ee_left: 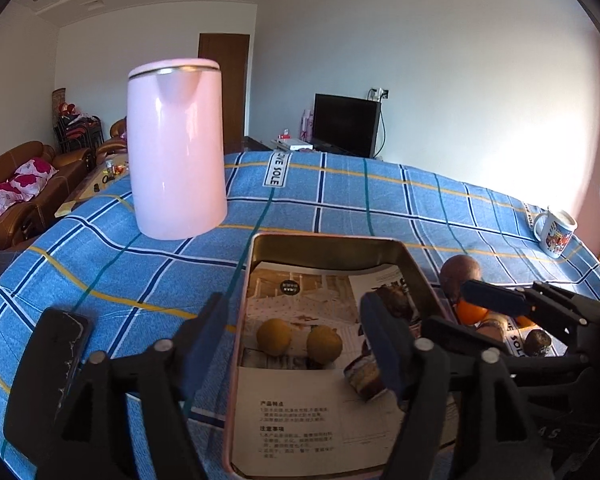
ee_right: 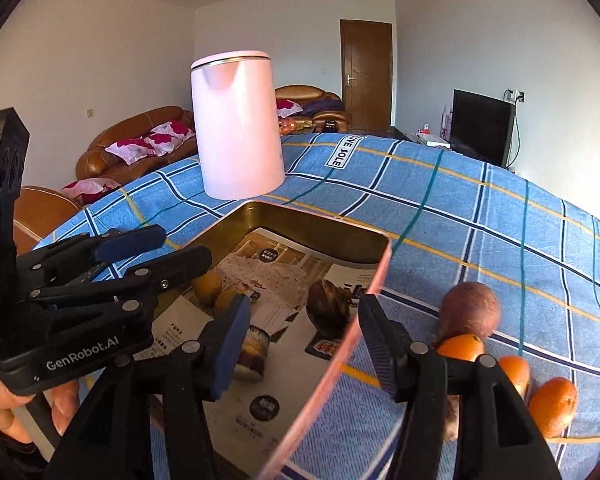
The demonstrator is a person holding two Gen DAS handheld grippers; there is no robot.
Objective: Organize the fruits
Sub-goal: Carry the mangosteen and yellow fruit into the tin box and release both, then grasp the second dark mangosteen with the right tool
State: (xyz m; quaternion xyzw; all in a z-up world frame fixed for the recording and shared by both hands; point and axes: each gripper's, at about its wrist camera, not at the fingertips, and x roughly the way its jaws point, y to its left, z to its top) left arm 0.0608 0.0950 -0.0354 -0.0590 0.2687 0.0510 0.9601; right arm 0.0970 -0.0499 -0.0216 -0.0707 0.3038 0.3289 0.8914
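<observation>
My left gripper (ee_left: 296,344) is nearest to me, its jaws spread wide and holding nothing, above the near half of the tin tray (ee_left: 416,264). My right gripper (ee_right: 300,344) is also wide apart and empty; it hangs over the tray's right rim (ee_right: 380,276), one finger inside and one outside.

I judge the task is partly done. Inside the tray, on the printed paper lining (ee_left: 296,412), lie two yellowish fruits (ee_left: 274,331) side by side. A dark round shape (ee_right: 327,305) further right in the tray may be a third fruit or only a picture on the paper; I cannot tell.

Still left on the blue checked cloth (ee_right: 480,216), just right of the tray, I count three oranges (ee_right: 460,347) lying close together, and behind them one brownish-purple round fruit (ee_right: 470,309). From the left wrist view one small dark fruit (ee_left: 539,342) also shows near them. So about five pieces wait outside.

Further away stands one pink kettle (ee_left: 176,152), and at the far right one printed mug (ee_left: 556,232).
</observation>
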